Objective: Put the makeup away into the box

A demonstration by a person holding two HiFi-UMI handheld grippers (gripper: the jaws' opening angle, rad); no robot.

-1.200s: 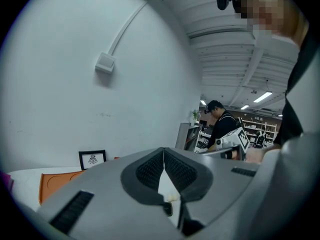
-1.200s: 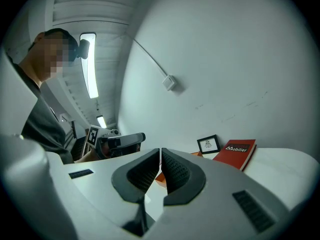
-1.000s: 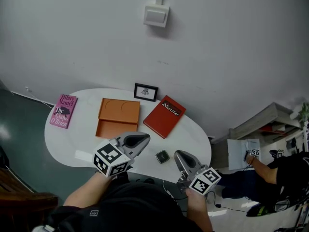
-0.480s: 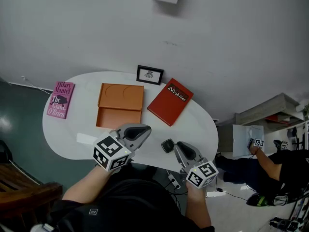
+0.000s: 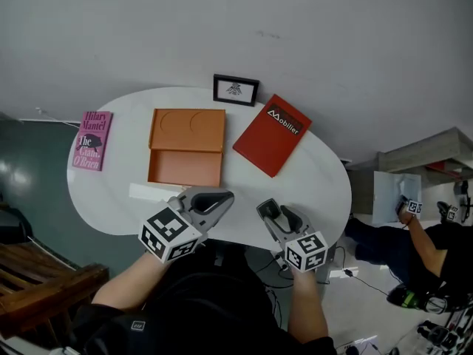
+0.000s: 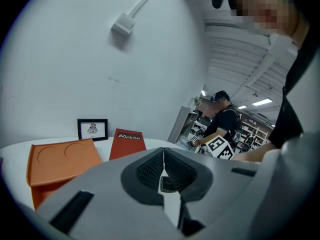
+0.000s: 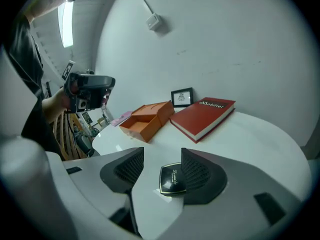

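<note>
The head view looks steeply down from above onto the whole white table [image 5: 325, 191], with the wall [image 5: 332, 35] at the top of the frame. The left gripper view and the right gripper view sit low and close at the table's near edge, facing across the tabletop toward that wall, the right one from further right. All three views share the orange box [image 5: 186, 146], the red book [image 5: 272, 134] and the framed picture [image 5: 236, 89].
</note>
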